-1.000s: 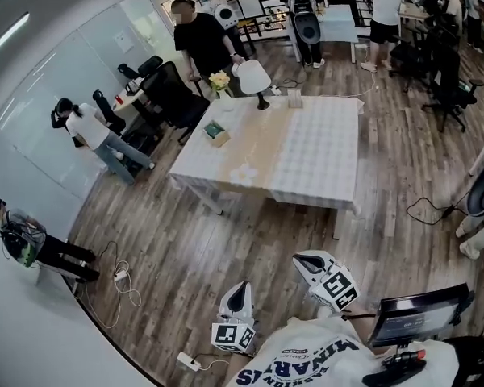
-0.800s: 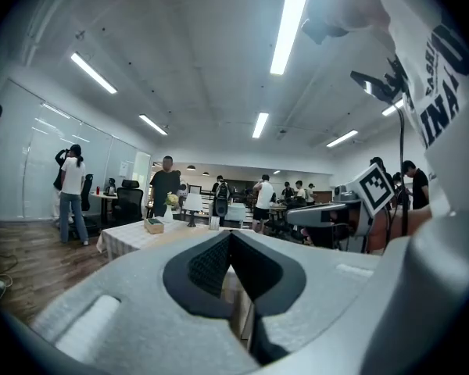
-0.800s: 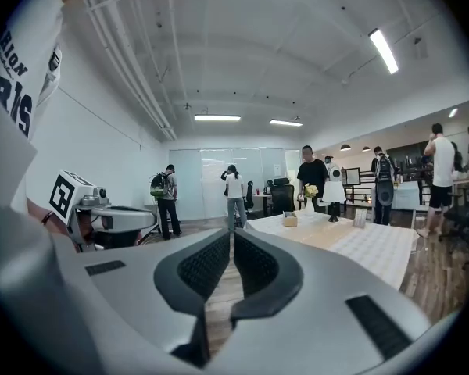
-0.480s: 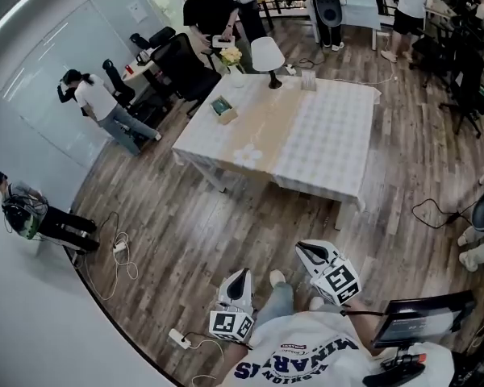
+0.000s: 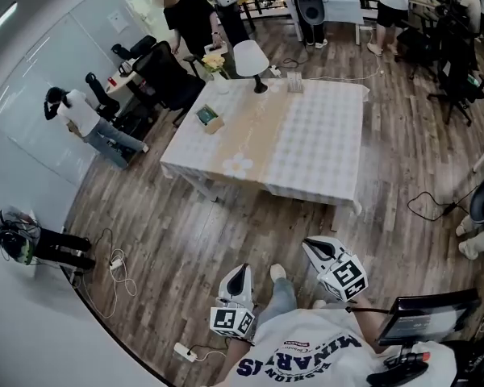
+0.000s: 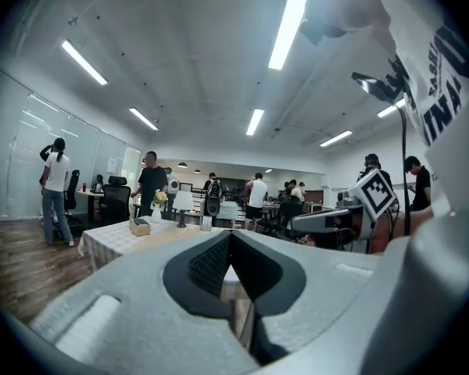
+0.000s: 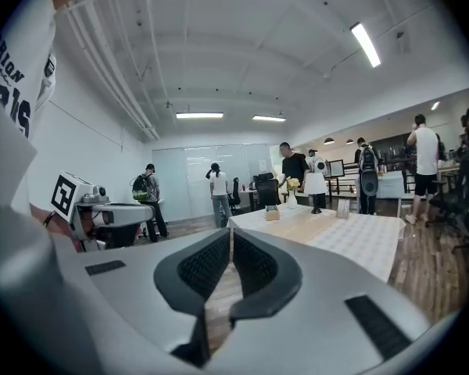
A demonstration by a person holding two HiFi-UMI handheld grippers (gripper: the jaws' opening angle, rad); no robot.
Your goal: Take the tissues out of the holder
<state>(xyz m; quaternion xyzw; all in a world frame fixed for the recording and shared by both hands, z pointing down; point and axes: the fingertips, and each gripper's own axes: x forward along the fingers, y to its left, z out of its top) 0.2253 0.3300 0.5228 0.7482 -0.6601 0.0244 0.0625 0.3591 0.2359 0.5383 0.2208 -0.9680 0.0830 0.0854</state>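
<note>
The tissue holder [image 5: 209, 119], a small tan box with a dark green top, stands near the far left edge of the white-clothed table [image 5: 306, 147]. It also shows small and far off in the left gripper view [image 6: 141, 226] and the right gripper view [image 7: 273, 213]. Both grippers are held close to the person's body, well short of the table. My left gripper [image 5: 240, 269] has its jaws together with nothing between them [image 6: 230, 237]. My right gripper [image 5: 311, 245] is likewise shut and empty [image 7: 230, 233].
A white lamp [image 5: 251, 59], a vase of flowers [image 5: 215, 61] and a small stand [image 5: 295, 85] sit at the table's far edge. Office chairs [image 5: 168, 79] and several people stand beyond. Cables and a power strip [image 5: 117, 263] lie on the wooden floor at left.
The person has stepped toward the table, which now looks a little nearer; a leg and foot have come into view. Both grippers moved along with the body and stayed shut.
</note>
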